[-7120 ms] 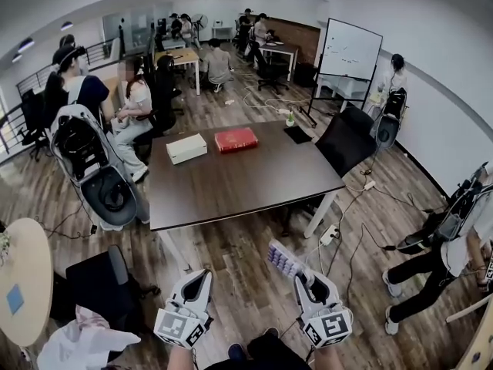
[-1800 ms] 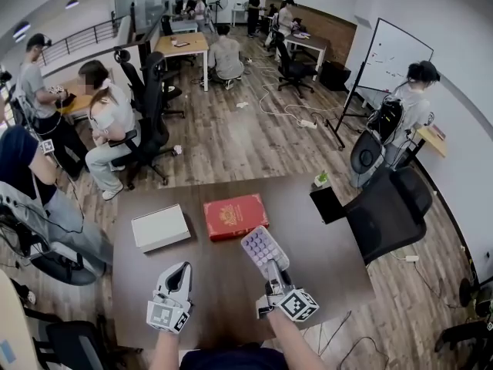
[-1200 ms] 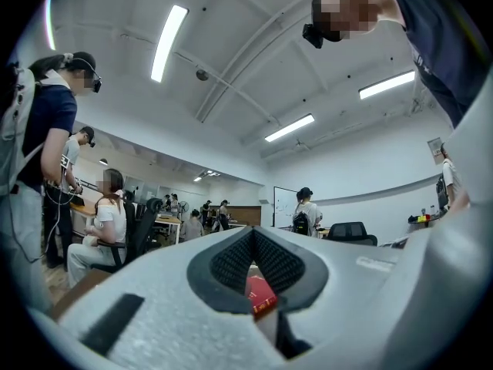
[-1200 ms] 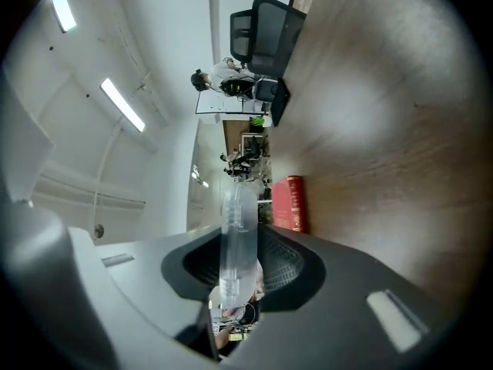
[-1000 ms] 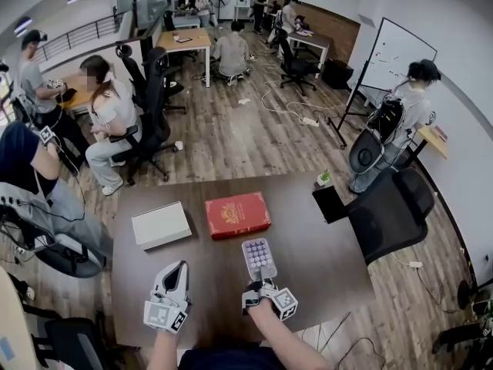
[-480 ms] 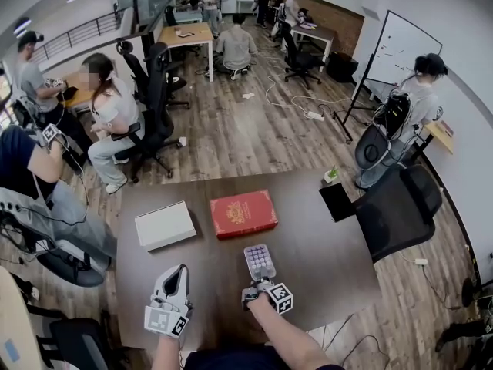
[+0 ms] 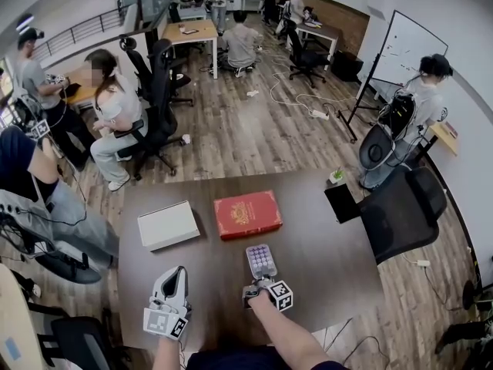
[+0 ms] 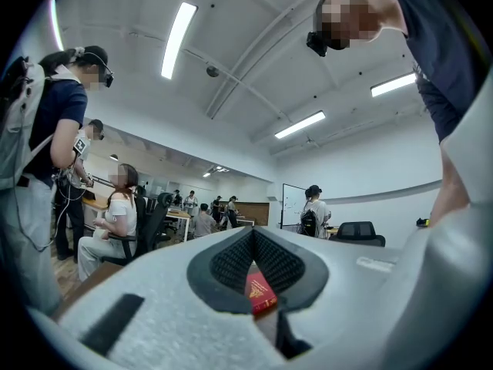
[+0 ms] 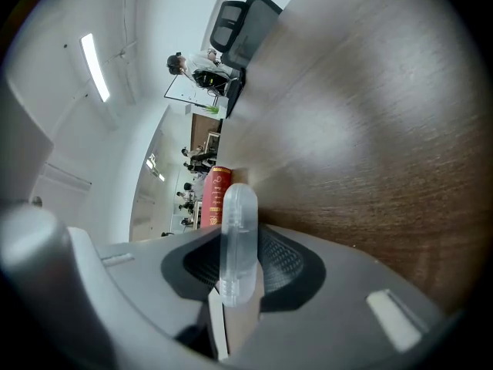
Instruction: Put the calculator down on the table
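Pale grey calculator (image 7: 261, 260) is clamped by its near end in the right hand-held gripper (image 7: 259, 281). It is low over the brown surface (image 7: 331, 245), just short of the red book (image 7: 247, 213). Contact with the surface cannot be confirmed. The left hand-held gripper (image 7: 176, 276) hangs well to the left, jaws together, empty.

Assessment: set-down step in hand, release not yet made. The next move calls for laying the calculator flat, then parting the jaws and backing off without dragging it.
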Tool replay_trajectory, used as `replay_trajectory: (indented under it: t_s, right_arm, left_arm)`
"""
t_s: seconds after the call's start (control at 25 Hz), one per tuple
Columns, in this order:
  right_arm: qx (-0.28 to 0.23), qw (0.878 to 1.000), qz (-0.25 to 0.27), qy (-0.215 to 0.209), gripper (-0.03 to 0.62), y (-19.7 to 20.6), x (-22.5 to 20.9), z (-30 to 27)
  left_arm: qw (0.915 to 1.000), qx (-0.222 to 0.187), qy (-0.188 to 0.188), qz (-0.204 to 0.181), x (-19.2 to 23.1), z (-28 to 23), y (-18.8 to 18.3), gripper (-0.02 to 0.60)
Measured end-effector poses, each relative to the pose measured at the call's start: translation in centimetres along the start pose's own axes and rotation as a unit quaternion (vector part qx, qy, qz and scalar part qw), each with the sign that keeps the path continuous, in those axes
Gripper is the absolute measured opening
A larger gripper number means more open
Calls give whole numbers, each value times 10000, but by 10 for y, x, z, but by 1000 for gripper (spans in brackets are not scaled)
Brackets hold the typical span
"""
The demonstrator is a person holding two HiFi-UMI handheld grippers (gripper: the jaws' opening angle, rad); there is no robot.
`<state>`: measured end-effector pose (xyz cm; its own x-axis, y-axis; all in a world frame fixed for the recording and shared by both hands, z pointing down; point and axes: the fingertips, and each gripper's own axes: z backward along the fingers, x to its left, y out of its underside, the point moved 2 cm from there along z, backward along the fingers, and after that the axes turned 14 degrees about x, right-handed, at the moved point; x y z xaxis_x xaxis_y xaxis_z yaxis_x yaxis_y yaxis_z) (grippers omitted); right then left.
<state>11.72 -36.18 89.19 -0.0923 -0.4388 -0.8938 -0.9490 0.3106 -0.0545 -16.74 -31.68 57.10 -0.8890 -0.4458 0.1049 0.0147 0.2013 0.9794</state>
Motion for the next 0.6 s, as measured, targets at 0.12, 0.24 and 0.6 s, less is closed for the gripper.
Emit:
replay_trajectory:
  t_s: [0.12, 0.24, 0.6]
  right_arm:
    - [71, 10000, 26, 5, 118, 1, 3, -5]
    - [181, 9996, -197, -29, 123, 5, 5, -7]
    - [722, 9942, -752, 251, 385, 23, 5, -7]
  left_arm:
    - [10000, 84, -8, -21, 3, -1, 3, -5]
    - [9999, 159, -10, 55, 5, -2, 7, -5]
    - [9999, 127, 2, 108, 10, -2, 9, -5]
